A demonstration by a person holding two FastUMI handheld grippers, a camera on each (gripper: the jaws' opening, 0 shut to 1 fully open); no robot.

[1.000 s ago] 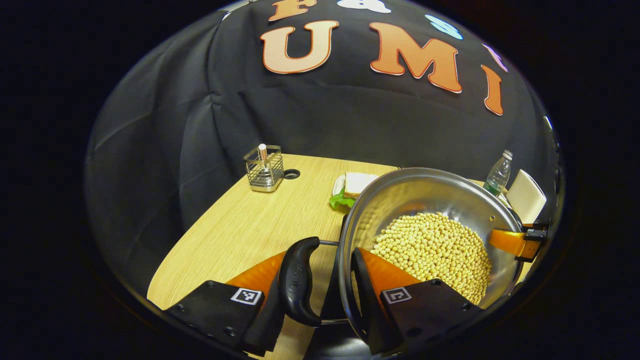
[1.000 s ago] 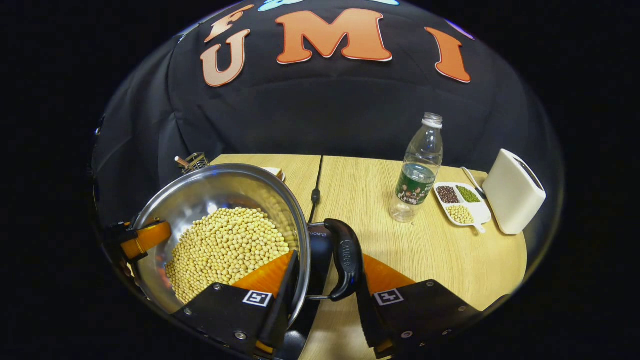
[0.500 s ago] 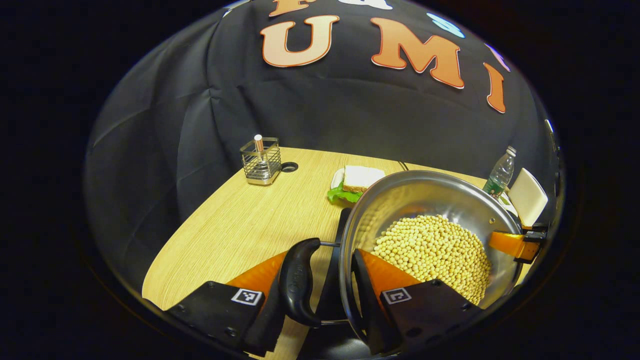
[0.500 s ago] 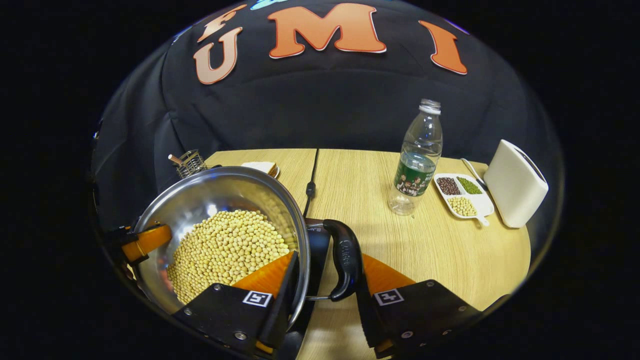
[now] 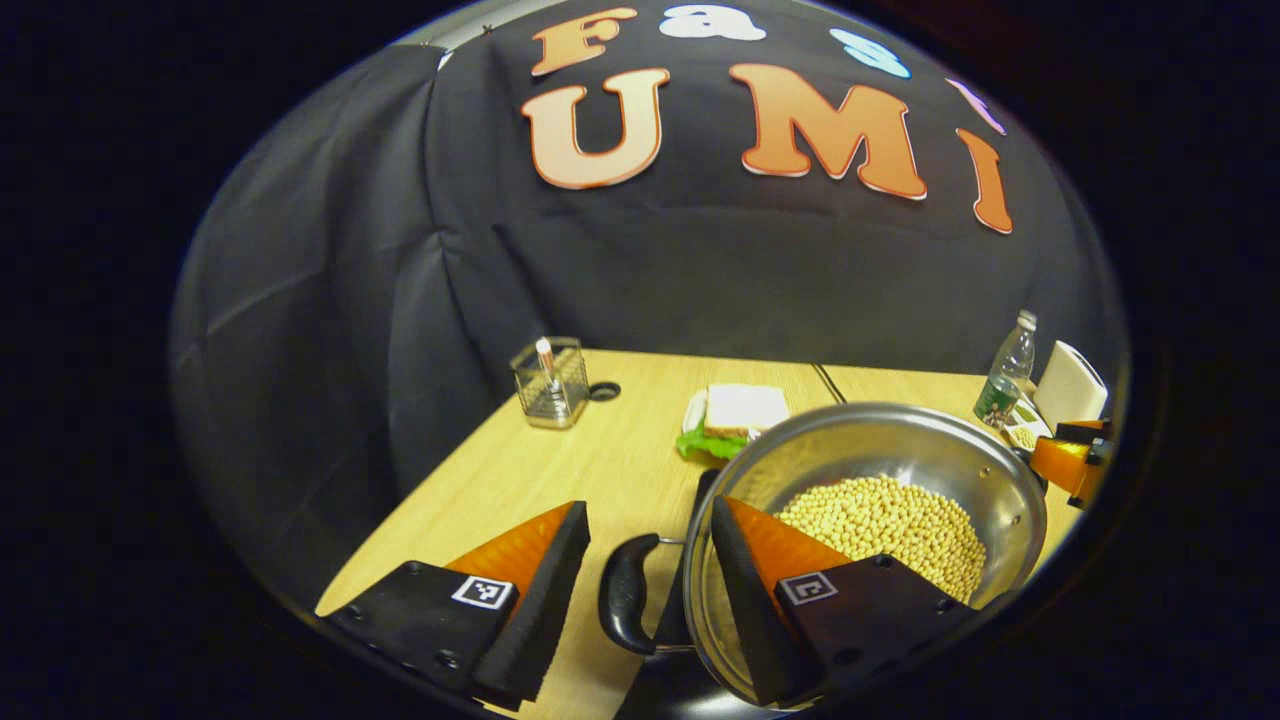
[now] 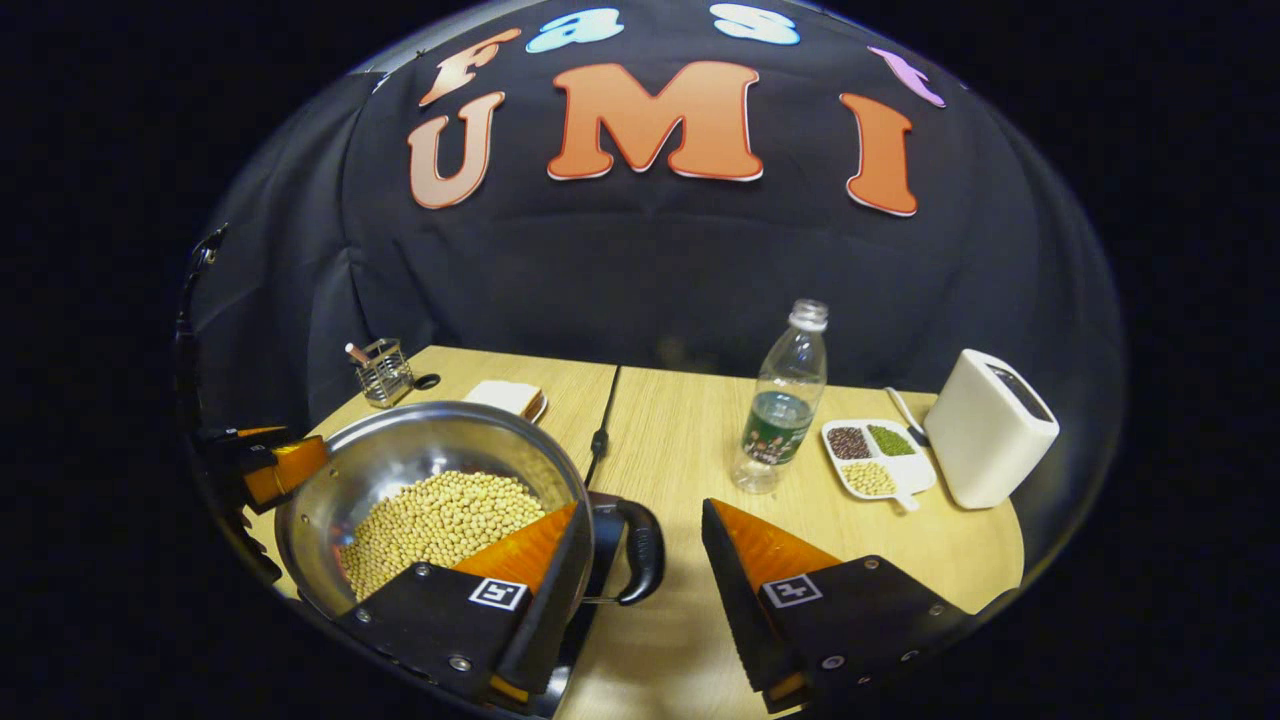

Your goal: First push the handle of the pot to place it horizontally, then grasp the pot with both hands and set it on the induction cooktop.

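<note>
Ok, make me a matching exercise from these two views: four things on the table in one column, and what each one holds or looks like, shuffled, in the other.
1. pot
2. bottle
3. wire basket
4. divided dish

a. three kinds of beans, each in its own section
b. heaped with yellow soybeans
c. uncapped, a little water at the bottom
d. one pen standing inside

Pairs: 1-b, 2-c, 3-d, 4-a

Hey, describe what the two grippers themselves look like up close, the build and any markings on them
Each gripper, left gripper and right gripper, has two wedge-shaped fingers that taper toward the tips, mounted on black angular housings fixed with small screws. Every housing carries a small square black-and-white tag near the finger's base. No cables, hands or sleeves are visible.
</note>
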